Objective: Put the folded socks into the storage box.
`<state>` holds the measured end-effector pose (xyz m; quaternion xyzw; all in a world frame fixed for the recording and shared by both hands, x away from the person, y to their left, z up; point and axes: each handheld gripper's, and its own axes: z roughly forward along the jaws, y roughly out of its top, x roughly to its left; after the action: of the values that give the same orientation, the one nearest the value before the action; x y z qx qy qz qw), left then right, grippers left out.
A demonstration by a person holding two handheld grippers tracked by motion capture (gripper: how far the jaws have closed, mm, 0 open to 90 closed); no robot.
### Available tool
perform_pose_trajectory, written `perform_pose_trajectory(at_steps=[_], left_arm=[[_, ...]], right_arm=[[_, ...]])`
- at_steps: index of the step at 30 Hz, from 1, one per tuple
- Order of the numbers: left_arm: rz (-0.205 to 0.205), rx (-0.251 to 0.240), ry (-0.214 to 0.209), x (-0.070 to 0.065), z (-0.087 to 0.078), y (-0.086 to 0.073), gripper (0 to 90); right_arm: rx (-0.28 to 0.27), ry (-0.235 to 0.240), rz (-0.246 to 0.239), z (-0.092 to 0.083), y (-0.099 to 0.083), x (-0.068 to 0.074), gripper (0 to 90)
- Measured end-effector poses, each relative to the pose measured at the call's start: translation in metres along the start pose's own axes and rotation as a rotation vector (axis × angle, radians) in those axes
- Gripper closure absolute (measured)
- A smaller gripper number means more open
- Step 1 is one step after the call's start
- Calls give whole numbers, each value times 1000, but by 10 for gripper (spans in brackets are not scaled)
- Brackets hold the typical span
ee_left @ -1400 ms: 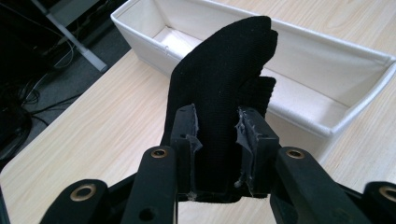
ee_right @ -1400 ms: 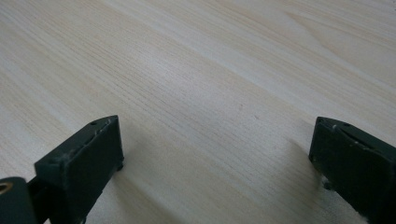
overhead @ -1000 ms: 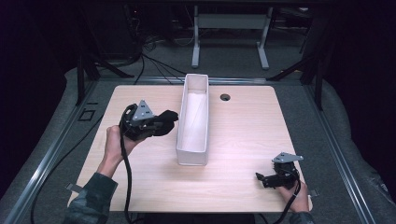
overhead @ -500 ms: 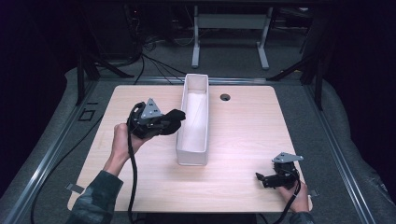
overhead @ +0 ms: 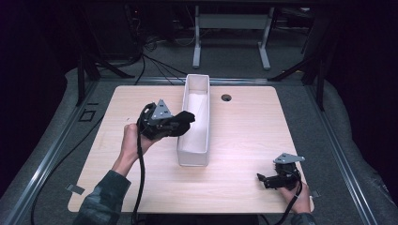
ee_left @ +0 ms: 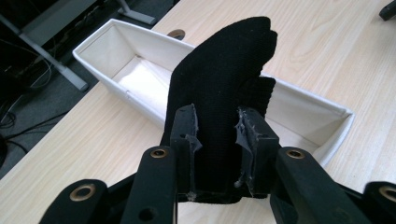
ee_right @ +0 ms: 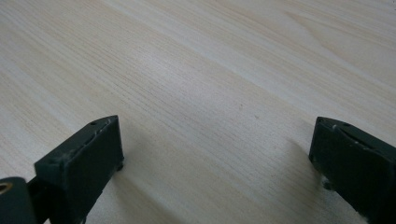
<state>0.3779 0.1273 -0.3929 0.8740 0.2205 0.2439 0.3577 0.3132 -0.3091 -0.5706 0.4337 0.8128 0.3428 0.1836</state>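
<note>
Left claw (overhead: 180,123) clenched on black sock (ee_left: 223,88), at 9 o'clock of white bin (overhead: 204,154). Right claw (ee_right: 215,163) released, nothing held. Risk: sock released early, caught on bin rim, dropped on counter (overhead: 244,140).

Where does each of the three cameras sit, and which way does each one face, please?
High view: fixed above the person's side, looking forward and down on the wooden table; both forearms, left gripper, right gripper.
Left gripper view: rides the left gripper, looking along its jaws shut on a black cloth, toward the white bin.
Right gripper view: rides the right gripper, facing bare tabletop between open jaws.
Shared: high and left gripper views both show cloth, bin and the table's round hole.
</note>
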Motion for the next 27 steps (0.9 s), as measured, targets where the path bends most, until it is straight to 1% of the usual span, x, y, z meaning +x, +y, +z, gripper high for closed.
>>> perform_pose_trajectory(at_steps=[1,3,4,5,8,9,19,20,22,27], left_arm=[[-5,-5,-4,-1,1,1,700],[-1,-4,-13,-3,4,2,700],[-9,-8,-16,-5,5,3,700],[-2,-6,-19,-5,6,4,700],[-8,-17,-27,-9,10,6,700],[-3,-15,-28,-10,11,7,700],[-7,3,-76,-20,29,6,699],[-6,8,-83,-21,31,6,699],[-19,13,-101,-22,34,6,698],[-22,41,-112,-25,43,4,697]], right_arm=[[0,0,0,0,0,0,22],[0,0,0,0,0,0,22],[0,0,0,0,0,0,22],[0,0,0,0,0,0,22],[0,0,0,0,0,0,22],[0,0,0,0,0,0,22],[0,0,0,0,0,0,22],[0,0,0,0,0,0,22],[0,0,0,0,0,0,22],[0,0,0,0,0,0,22]])
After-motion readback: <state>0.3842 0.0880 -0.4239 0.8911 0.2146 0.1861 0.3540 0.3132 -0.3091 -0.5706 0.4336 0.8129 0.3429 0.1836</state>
